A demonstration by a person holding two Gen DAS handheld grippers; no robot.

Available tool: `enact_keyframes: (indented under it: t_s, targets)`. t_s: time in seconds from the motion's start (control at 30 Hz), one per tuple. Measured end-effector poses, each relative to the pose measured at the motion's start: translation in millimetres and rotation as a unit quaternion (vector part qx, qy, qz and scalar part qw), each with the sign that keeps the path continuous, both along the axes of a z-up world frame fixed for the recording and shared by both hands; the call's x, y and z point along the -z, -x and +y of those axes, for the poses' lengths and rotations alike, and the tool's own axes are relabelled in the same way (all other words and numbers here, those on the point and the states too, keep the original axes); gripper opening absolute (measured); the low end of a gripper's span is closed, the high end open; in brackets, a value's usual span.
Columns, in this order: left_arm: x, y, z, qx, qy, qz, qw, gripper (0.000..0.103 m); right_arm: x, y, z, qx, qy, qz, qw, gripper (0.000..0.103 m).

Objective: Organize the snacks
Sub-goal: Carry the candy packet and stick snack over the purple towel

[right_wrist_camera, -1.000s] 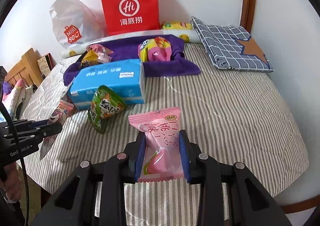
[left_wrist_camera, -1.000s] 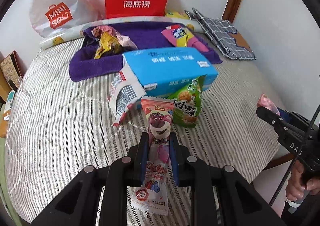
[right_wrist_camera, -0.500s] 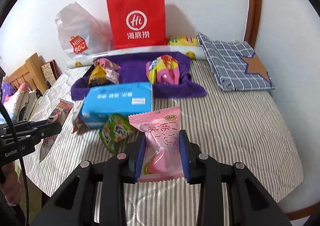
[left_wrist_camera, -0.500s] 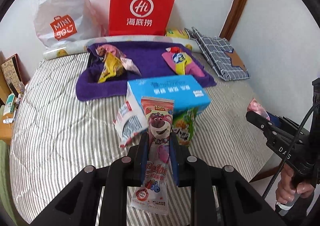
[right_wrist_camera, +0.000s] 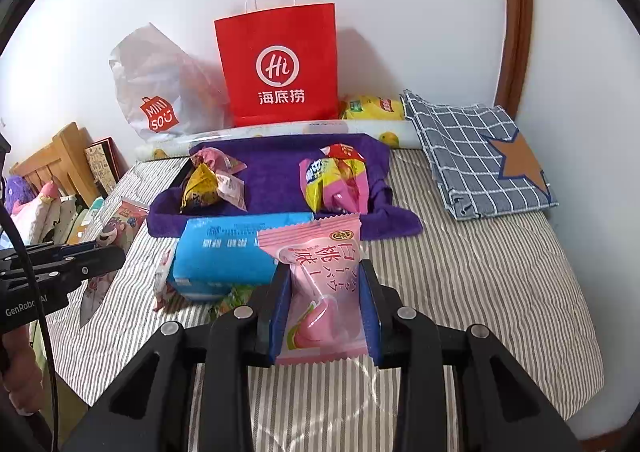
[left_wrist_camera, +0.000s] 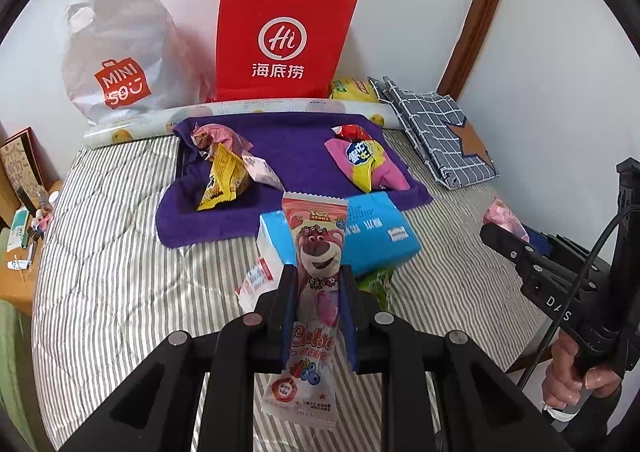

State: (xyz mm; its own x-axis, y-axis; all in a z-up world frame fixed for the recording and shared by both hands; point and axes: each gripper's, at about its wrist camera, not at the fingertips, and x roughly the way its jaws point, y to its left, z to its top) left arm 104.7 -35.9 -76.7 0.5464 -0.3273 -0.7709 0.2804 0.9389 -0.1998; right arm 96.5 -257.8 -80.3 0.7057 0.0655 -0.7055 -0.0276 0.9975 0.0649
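Both grippers are loaded — your left gripper pinches the bear packet, your right gripper the pink peach packet, both mid-frame. You're mid-carry; next, lower each onto the purple towel at frame centre.

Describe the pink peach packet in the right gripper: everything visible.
The pink peach packet is a glossy plastic pillow wrapper with crimped, serrated top and bottom edges, white Japanese and Chinese lettering, a gold round logo near the top and a peach picture low down. It looks puffed, sealed and undamaged. It stands roughly upright, clamped at its sides between the blue pads of the right gripper, clear of the striped bedcover. Only the pads touch it. The left view shows just a sliver.
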Motion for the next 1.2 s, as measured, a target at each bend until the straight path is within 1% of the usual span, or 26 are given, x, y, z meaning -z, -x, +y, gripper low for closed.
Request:
enact_keyframes:
  t_s: [0.27, 0.7, 1.2]
  targets:
    - [-2, -30, 5, -0.005, 0.002, 0.005, 1.0000, 0.020, -7, -30, 6, -0.004, -0.002, -0.005, 1.000, 0.032]
    - [-4, -82, 13, -0.020, 0.007, 0.005, 0.9998, 0.020, -8, -85, 10, -0.021, 0.004, -0.006, 1.000, 0.032]
    - [9, -146, 33, -0.045, 0.009, 0.011, 0.9989, 0.020, 4, -156, 4, -0.012, 0.005, -0.004, 1.000, 0.032]
